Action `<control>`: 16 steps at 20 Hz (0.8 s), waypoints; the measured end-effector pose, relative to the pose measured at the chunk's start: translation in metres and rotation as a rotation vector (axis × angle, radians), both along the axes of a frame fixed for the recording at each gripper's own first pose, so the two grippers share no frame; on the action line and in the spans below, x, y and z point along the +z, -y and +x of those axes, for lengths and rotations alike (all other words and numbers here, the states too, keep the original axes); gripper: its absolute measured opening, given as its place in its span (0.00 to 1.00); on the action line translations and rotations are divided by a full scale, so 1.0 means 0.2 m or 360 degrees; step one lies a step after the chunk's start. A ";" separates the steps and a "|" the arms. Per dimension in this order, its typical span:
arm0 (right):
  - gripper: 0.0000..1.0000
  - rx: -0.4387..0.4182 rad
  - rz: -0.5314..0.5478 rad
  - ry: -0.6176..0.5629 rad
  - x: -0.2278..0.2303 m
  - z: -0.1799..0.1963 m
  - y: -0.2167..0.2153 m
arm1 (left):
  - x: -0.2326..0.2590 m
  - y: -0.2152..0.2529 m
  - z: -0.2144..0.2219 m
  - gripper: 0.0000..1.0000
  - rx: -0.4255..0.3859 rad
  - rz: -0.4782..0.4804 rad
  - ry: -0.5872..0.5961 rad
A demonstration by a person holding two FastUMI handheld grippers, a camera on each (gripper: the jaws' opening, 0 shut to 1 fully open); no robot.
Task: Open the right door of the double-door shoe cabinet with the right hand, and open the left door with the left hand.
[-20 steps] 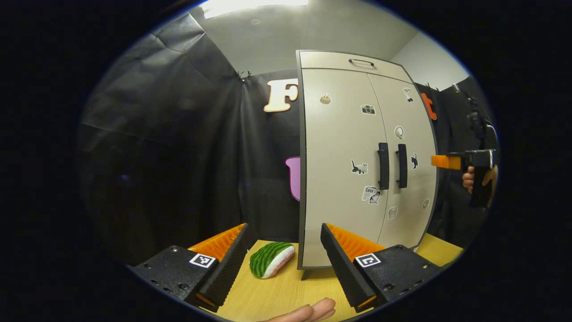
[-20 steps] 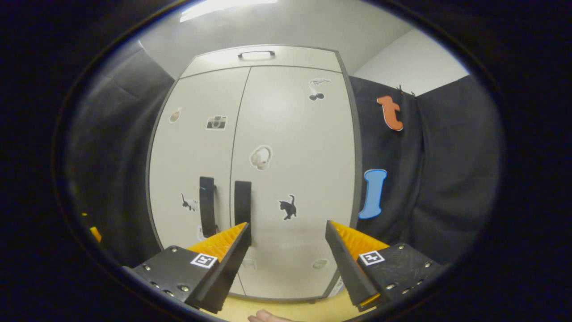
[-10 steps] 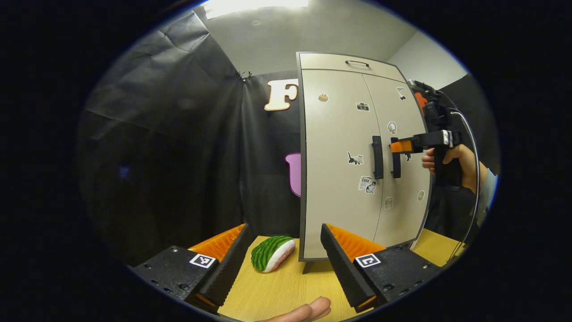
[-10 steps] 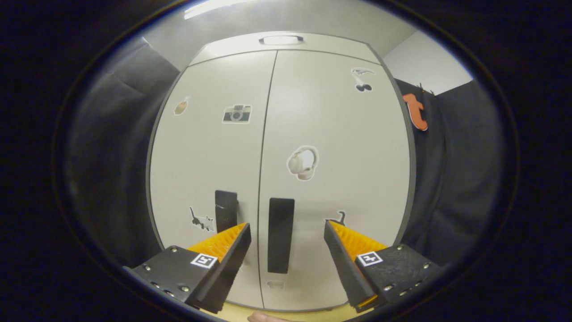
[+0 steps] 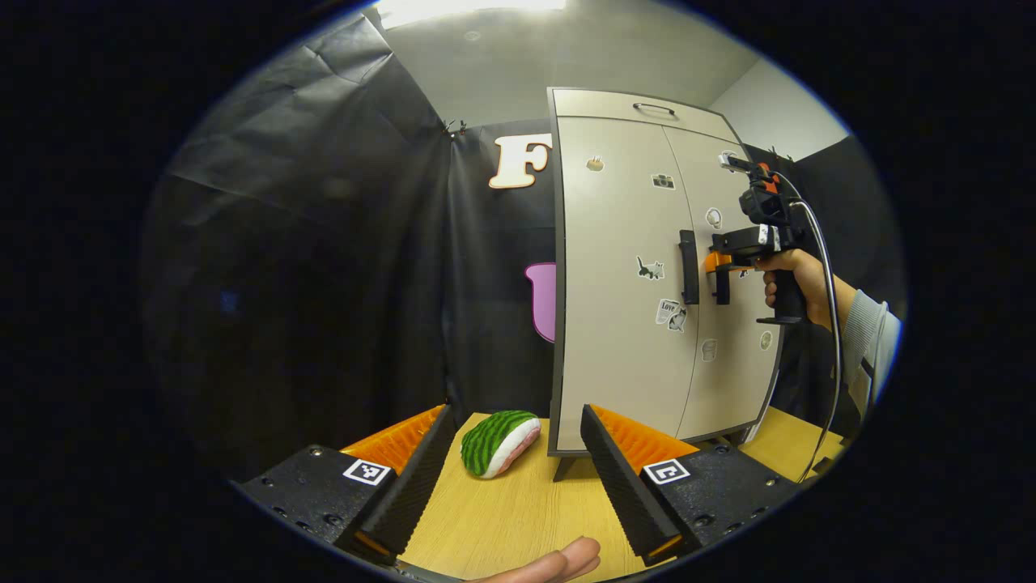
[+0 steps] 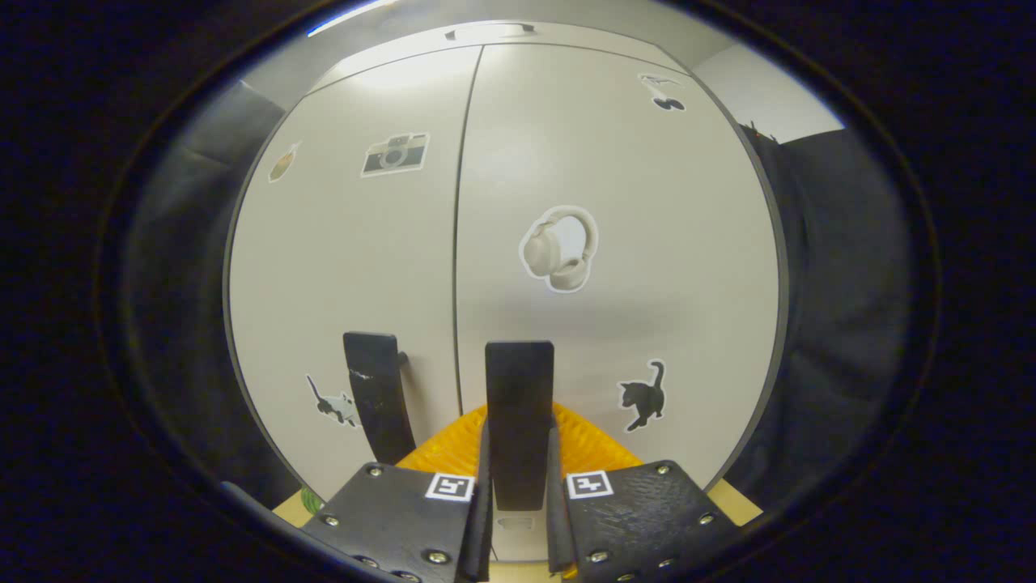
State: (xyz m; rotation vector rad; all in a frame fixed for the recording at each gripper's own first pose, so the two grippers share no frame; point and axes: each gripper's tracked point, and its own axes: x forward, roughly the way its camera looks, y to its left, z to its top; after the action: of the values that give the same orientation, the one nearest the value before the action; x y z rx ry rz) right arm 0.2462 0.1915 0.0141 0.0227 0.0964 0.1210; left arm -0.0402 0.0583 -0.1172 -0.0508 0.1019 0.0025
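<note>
The right gripper is clamped on the right door handle, both fingers pressing the sides of that dark vertical bar, and in the left gripper view the same right gripper sits up against the cabinet front with a hand wrapped round its grip. The double-door shoe cabinet stands upright at the far side of the wooden table, long axis vertical, its front facing the near side and angled a little toward the right. Both doors look flush and shut, the centre seam running straight from top to bottom, so I judge nothing is open yet: the grip on the right door is made, the pull remains, and the left door is wholly untouched. The left door handle stands just beside the right one, also vertical, free. The left gripper hangs well back over the table with its fingers wide apart, holding nothing, a plush watermelon slice lying on the table beyond them, near the cabinet's left foot.
</note>
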 end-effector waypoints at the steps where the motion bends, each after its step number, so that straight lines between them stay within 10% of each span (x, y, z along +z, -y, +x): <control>1: 0.24 0.0003 -0.0002 0.0000 0.00 0.01 0.00 | -0.01 0.00 0.00 0.98 0.0010 0.0000 -0.0016; 16: 0.18 0.0269 0.0019 -0.0028 0.03 -0.35 0.17 | 0.13 0.13 -0.13 0.98 -0.0010 0.0055 0.0046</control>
State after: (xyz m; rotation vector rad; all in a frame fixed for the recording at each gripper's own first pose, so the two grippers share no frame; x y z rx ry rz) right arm 0.1758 0.1569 0.0193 0.0274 0.1153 0.2904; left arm -0.0666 0.0315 -0.0904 -0.0162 0.0732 -0.0027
